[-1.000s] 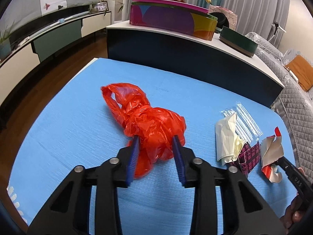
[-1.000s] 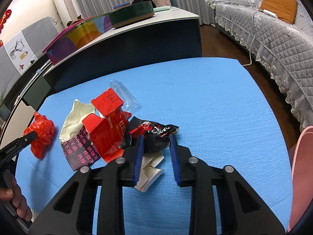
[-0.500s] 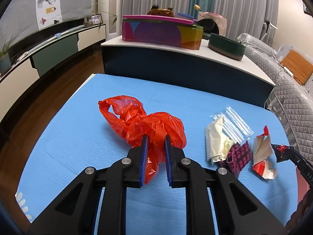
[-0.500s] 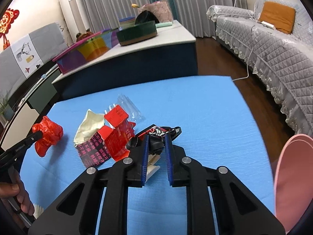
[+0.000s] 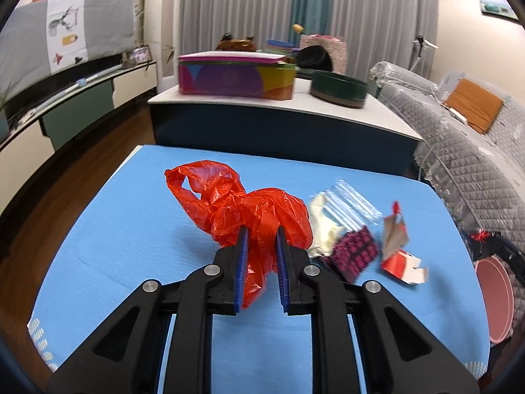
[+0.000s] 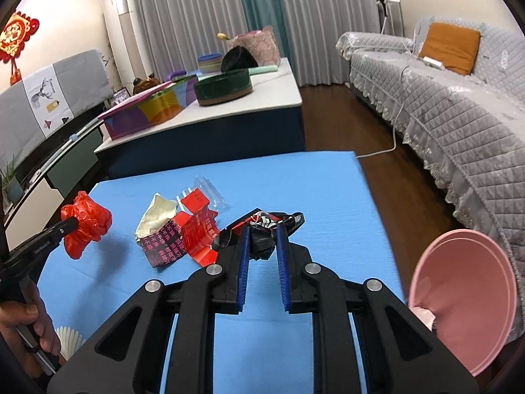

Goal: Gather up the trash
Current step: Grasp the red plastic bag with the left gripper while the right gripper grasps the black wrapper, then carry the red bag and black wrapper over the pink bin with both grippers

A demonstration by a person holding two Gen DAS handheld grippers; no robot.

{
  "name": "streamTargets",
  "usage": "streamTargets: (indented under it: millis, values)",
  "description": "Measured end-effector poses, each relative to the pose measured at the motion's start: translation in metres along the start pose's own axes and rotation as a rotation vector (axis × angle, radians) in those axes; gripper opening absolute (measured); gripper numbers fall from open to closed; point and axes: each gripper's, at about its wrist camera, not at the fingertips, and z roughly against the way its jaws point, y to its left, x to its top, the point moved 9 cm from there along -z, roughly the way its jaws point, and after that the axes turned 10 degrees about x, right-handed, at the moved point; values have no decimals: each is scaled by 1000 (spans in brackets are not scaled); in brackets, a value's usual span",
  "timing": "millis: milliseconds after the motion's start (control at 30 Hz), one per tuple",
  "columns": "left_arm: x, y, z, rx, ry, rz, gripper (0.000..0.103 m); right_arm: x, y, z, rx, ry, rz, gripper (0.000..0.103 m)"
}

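Observation:
My left gripper (image 5: 261, 234) is shut on a crumpled red plastic bag (image 5: 242, 207) and holds it lifted above the blue table (image 5: 115, 239); the bag also shows in the right wrist view (image 6: 86, 226). My right gripper (image 6: 261, 234) is shut on a black and red snack wrapper (image 6: 265, 226), lifted off the table. On the table lie a cream paper scrap (image 6: 157, 215), a torn red carton (image 6: 197, 226), a dark pink-patterned wrapper (image 6: 162, 244) and a clear plastic sleeve (image 6: 210, 188).
A pink round bin (image 6: 459, 298) stands off the table's right edge, close to my right gripper. A counter (image 5: 282, 115) with colourful boxes stands behind the table. A grey sofa (image 6: 443, 98) is on the right. Wooden floor lies to the left.
Both grippers closed on their items and lifted them. The red bag has come up off the table. The right gripper has moved back with the wrapper, and the pink bin has come into view.

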Motion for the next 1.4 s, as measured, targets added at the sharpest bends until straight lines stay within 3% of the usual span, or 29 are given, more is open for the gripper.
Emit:
streamTargets:
  millis: [700, 1400]
  values:
    - [-16, -79, 49, -135, -75, -121, 16, -1, -38, 91, -114, -96, 6, 17]
    - [-30, -174, 66, -238, -110, -234, 16, -5, -107, 129, -196, -136, -49, 17]
